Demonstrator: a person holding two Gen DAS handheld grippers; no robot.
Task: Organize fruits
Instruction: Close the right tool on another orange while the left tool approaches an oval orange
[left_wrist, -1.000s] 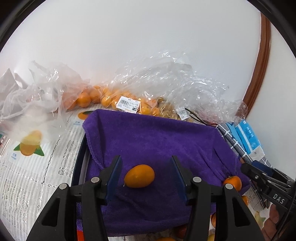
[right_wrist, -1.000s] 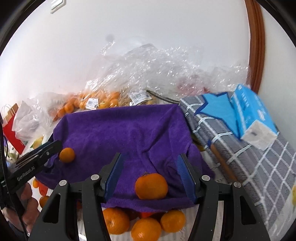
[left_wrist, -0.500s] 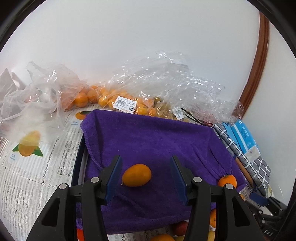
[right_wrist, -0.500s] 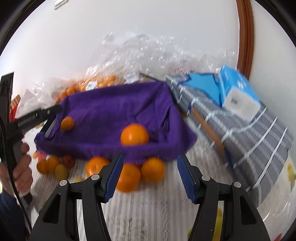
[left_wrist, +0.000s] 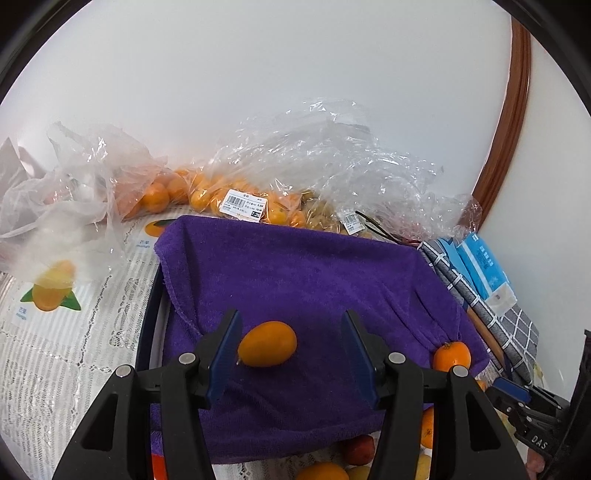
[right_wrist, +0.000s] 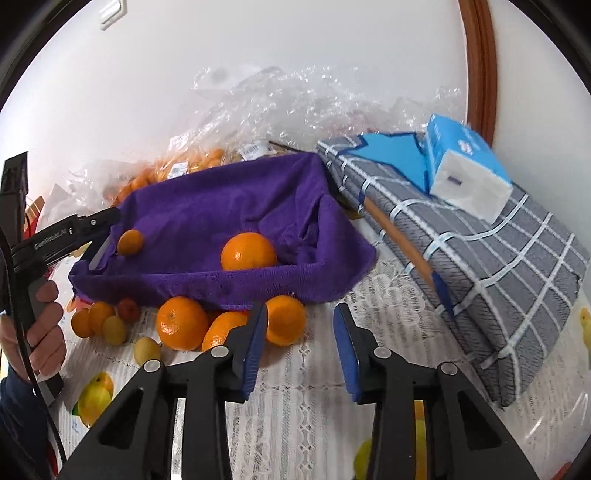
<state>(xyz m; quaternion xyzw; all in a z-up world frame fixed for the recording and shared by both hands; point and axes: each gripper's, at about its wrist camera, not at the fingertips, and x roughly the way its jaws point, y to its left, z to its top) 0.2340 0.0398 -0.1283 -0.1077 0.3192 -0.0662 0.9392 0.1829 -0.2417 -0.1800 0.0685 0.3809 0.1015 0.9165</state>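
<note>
We take the purple towel (right_wrist: 207, 221), draped over a dark-rimmed container, as our landmark. Our left gripper (left_wrist: 291, 350) hangs over the towel's near-left part with its jaws spread wide and nothing clamped; a small oval kumquat (left_wrist: 266, 349) lies on the towel between the blue pads, close beside the left one, much as it did 1 second ago. In the right wrist view that kumquat (right_wrist: 130, 242) sits just beside the left gripper's tip (right_wrist: 101, 236).

Our right gripper (right_wrist: 299, 343) has drawn back and dropped since 1 second ago: then its jaws framed the mandarin (right_wrist: 248, 251) on the towel's near-right part, and now they stand open, empty and somewhat narrower over the lace-covered desk (right_wrist: 317, 398), in front of the towel's near edge. The mandarin rests on the towel, in a sag behind that edge; in the left wrist view it (left_wrist: 451, 356) lies at the towel's right corner.

Loose mandarins (right_wrist: 181, 323) and smaller yellow and red fruits (right_wrist: 114, 329) lie on the desk against the towel's near edge, 1 mandarin (right_wrist: 286, 319) just beside the right gripper's left finger. Behind the towel are clear bags of fruit (left_wrist: 258, 206); to its right, a checked grey cloth (right_wrist: 480, 258) carries a blue tissue pack (right_wrist: 467, 166).
</note>
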